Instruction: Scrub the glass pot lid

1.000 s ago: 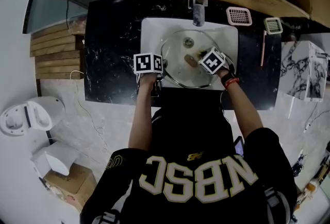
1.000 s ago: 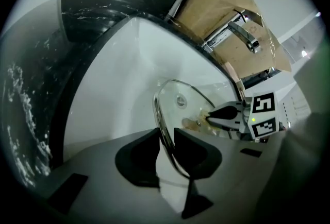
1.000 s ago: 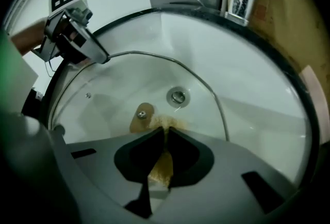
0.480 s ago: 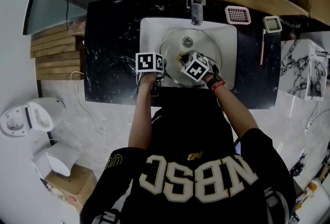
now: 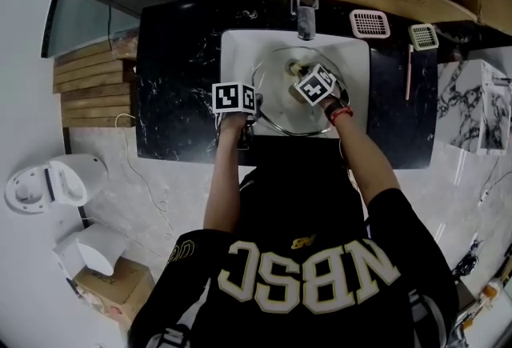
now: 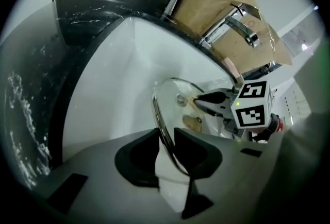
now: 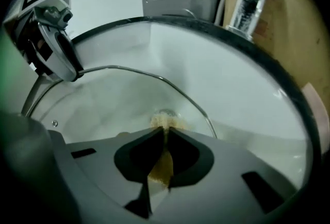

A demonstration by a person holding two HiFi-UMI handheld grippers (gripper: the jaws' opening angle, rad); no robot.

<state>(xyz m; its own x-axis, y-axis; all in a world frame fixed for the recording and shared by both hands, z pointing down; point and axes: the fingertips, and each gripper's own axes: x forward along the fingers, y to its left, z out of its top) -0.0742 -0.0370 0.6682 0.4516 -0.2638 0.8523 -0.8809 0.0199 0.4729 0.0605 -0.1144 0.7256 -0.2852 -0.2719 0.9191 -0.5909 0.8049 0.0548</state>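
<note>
Jaws: left gripper (image 6: 166,140) clamped on metal rim (image 6: 160,126) of round glass pot lid (image 5: 276,98), right gripper (image 7: 165,143) shut on yellow-brown scrub pad (image 7: 162,165) | lid held in white sink (image 5: 232,46) | pad seen only in right gripper view, hidden under marker cube (image 5: 316,85) in head view | right gripper moved toward chrome tap (image 5: 306,14) since earlier frame

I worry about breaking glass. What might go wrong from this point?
The left gripper pinches only the thin rim of the glass lid; scrubbing pressure may twist it free into the sink.
The right gripper holds a small sponge; its hard jaws might scrape the glass.
</note>
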